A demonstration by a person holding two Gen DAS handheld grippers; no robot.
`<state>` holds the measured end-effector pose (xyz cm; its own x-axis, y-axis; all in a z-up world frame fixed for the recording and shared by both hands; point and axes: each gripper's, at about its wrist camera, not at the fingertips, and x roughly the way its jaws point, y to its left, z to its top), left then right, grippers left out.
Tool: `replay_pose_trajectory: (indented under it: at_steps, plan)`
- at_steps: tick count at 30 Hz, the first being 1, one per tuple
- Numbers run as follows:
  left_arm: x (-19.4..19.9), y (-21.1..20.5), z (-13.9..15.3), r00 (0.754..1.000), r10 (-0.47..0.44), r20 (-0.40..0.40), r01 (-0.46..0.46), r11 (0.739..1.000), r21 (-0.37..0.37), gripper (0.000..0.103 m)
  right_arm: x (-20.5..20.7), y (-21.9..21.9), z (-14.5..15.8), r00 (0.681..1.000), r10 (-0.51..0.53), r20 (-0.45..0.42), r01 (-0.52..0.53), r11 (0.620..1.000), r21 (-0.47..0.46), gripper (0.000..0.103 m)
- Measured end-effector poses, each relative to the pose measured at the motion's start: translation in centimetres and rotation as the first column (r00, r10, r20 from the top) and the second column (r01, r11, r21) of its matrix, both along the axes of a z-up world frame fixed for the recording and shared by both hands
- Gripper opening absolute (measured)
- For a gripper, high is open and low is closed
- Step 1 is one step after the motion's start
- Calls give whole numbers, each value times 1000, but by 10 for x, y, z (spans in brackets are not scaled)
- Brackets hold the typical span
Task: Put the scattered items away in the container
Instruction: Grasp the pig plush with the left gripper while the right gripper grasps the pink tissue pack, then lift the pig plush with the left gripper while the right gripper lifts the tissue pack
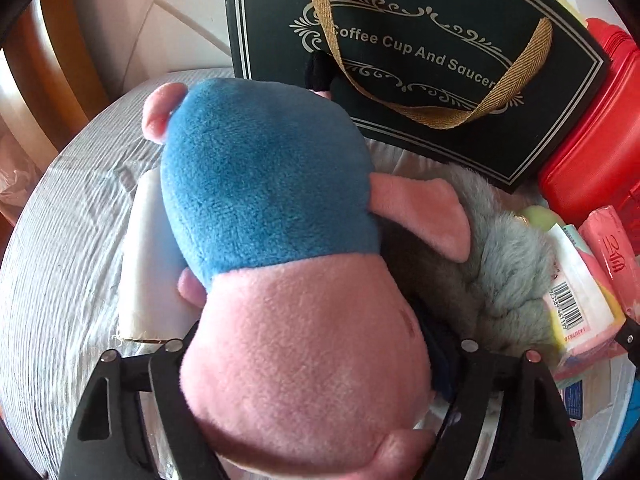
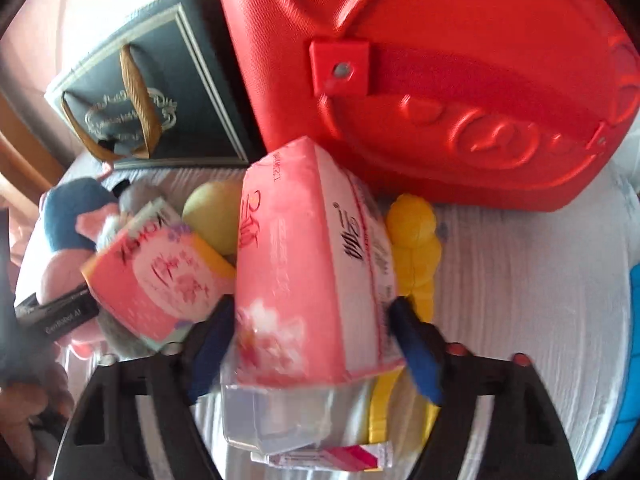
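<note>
**Both grippers have soft goods between their fingers; lift along each item's long axis**

Your left gripper has its fingers on either side of the blue-and-pink plush toy. The toy's pink end fills the gap and hides the pads, so you cannot tell whether they actually press. Its long axis runs straight away from the fingers, blue end pointing toward the dark green gift box with the gold ribbon handle.

Your right gripper has the pink plastic-wrapped tissue pack between its blue-padded fingers. The pads sit against the pack's two long sides, a grip that looks closed on it. This pack also lies lengthways, running away from the fingers toward the red moulded hard case.

Both items rest on the white ribbed cloth, among a smaller pink-and-yellow pack and a yellow toy. Neither is in a container yet. Each hand is nearest its own item; no crossing seems needed.
</note>
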<state>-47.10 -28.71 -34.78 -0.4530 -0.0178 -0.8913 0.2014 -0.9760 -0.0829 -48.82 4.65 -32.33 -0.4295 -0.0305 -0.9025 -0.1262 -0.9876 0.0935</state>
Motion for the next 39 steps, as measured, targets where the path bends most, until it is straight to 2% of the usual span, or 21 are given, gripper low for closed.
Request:
replay_pose_trajectory:
  at_steps: [2, 9, 21, 29, 39]
  plan:
    - [10, -4, 4, 1000, 14, -23, -13, 1000, 19, 71, 3, 3, 3, 1000, 6, 11, -6, 1000, -3, 63]
    - [59, -12, 16, 997, 44, -69, -42, 998, 40, 70, 39, 7, 12, 999, 33, -9, -34, 999, -20, 60]
    - [166, 10, 61, 994, -34, -104, 35, 999, 6, 70, 135, 6, 56, 997, 47, -67, -55, 992, -117, 60]
    - [234, 28, 112, 988, -97, -119, 92, 995, -47, 70, 210, -6, 101, 991, 84, -102, -99, 982, -158, 60]
    - [310, 39, 193, 972, -118, -206, 103, 992, -79, 70, 301, -13, 160, 976, 134, -174, -167, 967, -191, 60]
